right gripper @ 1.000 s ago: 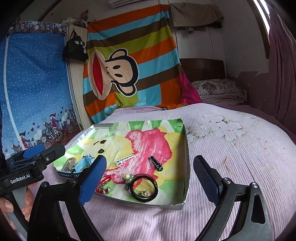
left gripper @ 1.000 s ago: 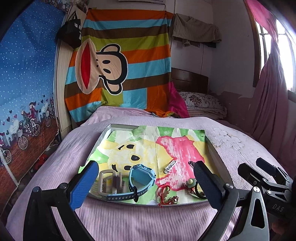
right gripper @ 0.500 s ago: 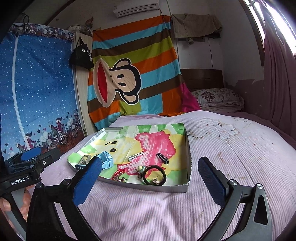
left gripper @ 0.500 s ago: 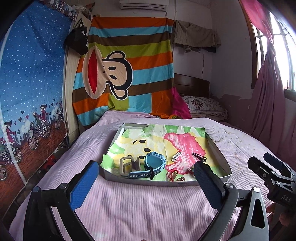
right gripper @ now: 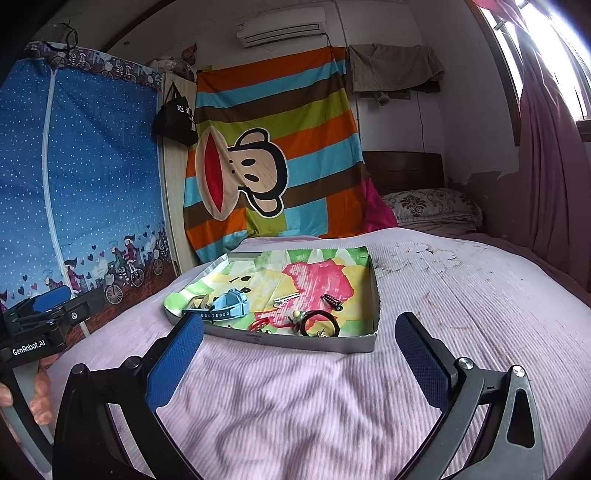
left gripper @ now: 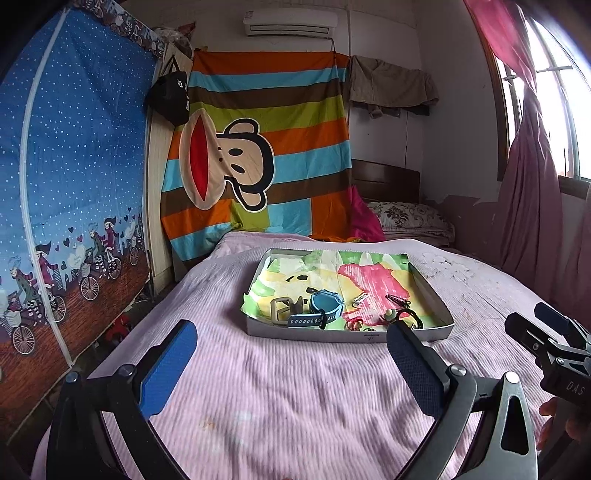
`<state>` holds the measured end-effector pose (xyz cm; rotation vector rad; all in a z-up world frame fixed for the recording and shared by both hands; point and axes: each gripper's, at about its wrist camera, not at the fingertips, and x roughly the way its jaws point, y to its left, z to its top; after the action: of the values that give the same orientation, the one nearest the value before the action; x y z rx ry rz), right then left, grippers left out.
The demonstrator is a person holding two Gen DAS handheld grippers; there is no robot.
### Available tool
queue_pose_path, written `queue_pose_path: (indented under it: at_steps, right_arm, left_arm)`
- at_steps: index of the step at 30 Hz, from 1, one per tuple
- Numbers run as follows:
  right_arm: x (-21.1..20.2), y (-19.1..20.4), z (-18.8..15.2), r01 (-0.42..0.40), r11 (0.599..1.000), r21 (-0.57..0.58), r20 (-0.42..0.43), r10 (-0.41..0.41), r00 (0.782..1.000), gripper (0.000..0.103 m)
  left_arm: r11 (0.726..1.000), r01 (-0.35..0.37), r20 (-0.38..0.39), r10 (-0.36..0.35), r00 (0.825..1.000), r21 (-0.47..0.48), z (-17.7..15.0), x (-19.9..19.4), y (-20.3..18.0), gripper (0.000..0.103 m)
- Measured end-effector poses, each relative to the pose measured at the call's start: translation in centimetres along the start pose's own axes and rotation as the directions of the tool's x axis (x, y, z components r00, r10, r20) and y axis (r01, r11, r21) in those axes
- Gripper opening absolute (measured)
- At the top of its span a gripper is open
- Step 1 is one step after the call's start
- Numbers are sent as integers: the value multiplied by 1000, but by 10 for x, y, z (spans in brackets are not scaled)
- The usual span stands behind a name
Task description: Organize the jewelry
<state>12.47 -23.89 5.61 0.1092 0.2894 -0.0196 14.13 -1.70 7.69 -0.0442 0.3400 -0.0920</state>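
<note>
Both claws hover spread wide over a pink bed, the jewelry tray ahead of them.

Far left of the left claw [left gripper: 291, 363] hangs a blue dotted curtain [left gripper: 74, 155]; ahead on the wall is a striped monkey blanket [left gripper: 258, 147], an air conditioner [left gripper: 290, 23] above it, a pillow [left gripper: 410, 218] and pink window drape [left gripper: 532, 206] to the right. The left claw holds nothing, its blue pads far apart over the ribbed pink bedspread [left gripper: 288, 398]. The tray [left gripper: 325, 332] lies just beyond its tips, holding a tan watch [left gripper: 286, 308], blue watch [left gripper: 325, 304], red bracelet [left gripper: 352, 325], hair clips [left gripper: 360, 300] and black hair tie [left gripper: 412, 317]. The right claw [right gripper: 299, 356] gapes equally empty, the tray slightly left of its centre.
</note>
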Motion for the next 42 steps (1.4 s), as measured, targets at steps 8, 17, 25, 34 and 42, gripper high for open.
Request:
queue_pose_path:
  at_steps: [8, 17, 25, 34, 42]
  right_arm:
    - [-38, 8, -21, -2, 1000, -2, 1, 2, 1000, 102]
    - [-73, 11, -44, -1, 1000, 10, -10, 1, 1000, 102]
    - [-88, 5, -60, 14, 1000, 25, -14, -14, 1000, 102]
    - [-97, 12, -71, 24, 1000, -3, 5, -24, 1000, 102]
    - [-101, 22, -77, 12, 1000, -23, 9, -12, 1000, 102]
  left_arm:
    - [1000, -17, 3, 17, 1000, 16, -22, -36, 6, 103]
    - [1000, -16, -10, 17, 1000, 16, -49, -62, 11, 103]
    - [1000, -25, -13, 25, 1000, 12, -62, -71, 12, 103]
    - [999, -31, -11, 32, 999, 19, -70, -72, 12, 103]
    - [998, -44, -19, 45, 999, 33, -82, -74, 14, 103]
